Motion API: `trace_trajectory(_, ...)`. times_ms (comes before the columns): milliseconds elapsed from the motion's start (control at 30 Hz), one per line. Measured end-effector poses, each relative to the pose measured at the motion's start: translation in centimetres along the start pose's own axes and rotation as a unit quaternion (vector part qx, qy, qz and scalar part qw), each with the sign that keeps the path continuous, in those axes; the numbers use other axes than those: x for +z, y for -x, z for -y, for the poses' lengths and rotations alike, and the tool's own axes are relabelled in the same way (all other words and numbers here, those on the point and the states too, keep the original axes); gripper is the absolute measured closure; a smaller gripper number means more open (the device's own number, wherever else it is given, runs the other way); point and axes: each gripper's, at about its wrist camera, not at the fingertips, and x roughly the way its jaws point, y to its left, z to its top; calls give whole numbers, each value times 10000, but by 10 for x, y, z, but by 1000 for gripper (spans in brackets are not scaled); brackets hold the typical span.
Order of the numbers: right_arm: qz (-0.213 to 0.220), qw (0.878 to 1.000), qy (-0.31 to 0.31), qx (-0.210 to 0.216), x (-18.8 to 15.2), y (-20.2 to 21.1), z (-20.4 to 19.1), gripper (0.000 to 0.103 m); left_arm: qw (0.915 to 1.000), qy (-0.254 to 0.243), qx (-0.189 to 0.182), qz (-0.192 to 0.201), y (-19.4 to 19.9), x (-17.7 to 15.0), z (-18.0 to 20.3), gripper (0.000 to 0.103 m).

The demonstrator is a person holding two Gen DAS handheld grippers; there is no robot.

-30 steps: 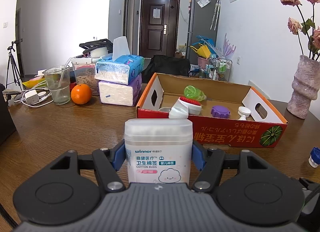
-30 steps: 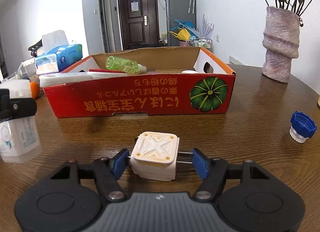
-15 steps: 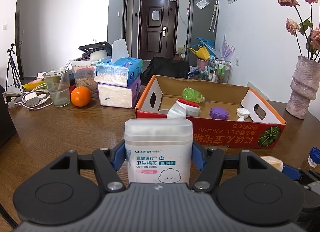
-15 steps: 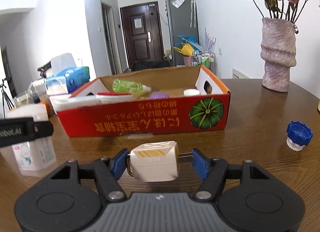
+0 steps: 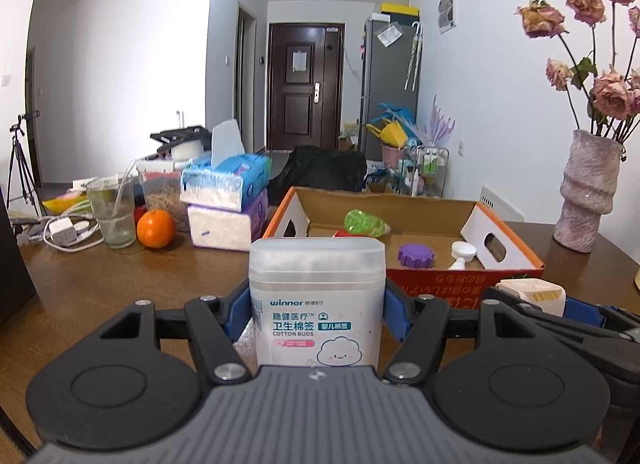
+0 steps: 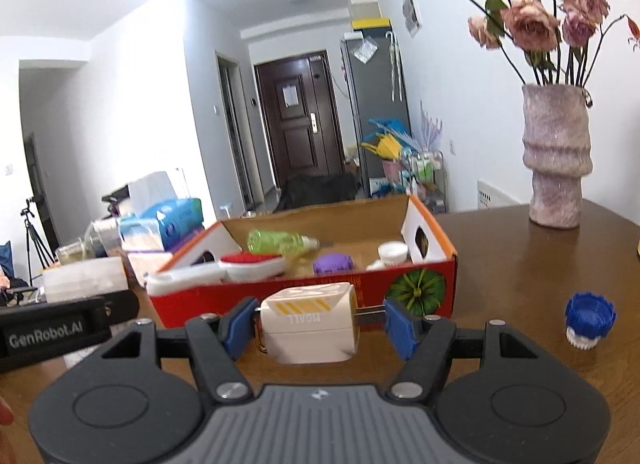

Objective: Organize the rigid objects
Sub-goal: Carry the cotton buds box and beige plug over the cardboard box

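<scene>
My left gripper (image 5: 316, 314) is shut on a white cotton bud box (image 5: 317, 300) and holds it above the table, short of the red cardboard box (image 5: 440, 284). My right gripper (image 6: 318, 324) is shut on a white plug adapter (image 6: 310, 322), lifted in front of the red cardboard box (image 6: 280, 298). The adapter (image 5: 532, 294) also shows at the right of the left wrist view. Inside the box lie a green bottle (image 6: 280, 242), a purple cap (image 6: 334, 264), a white cap (image 6: 392, 252) and a red-topped white brush (image 6: 252, 266).
A blue cap on a white base (image 6: 588, 320) lies on the table to the right. A vase with dried roses (image 6: 556, 167) stands at the back right. Tissue packs (image 5: 228, 199), an orange (image 5: 156, 228), a glass (image 5: 114, 211) and a charger with cable (image 5: 64, 232) sit at the left.
Both grippers have risen with their loads. The right gripper lifted the adapter off the table and moved toward the box; more of the box's inside shows now.
</scene>
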Motion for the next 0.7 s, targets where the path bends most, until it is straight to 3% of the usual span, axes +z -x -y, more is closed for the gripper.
trace_trajectory(700,358,9993,-42,65,26,-18,20,36,9994,229,-22,261,-14,26,22,36)
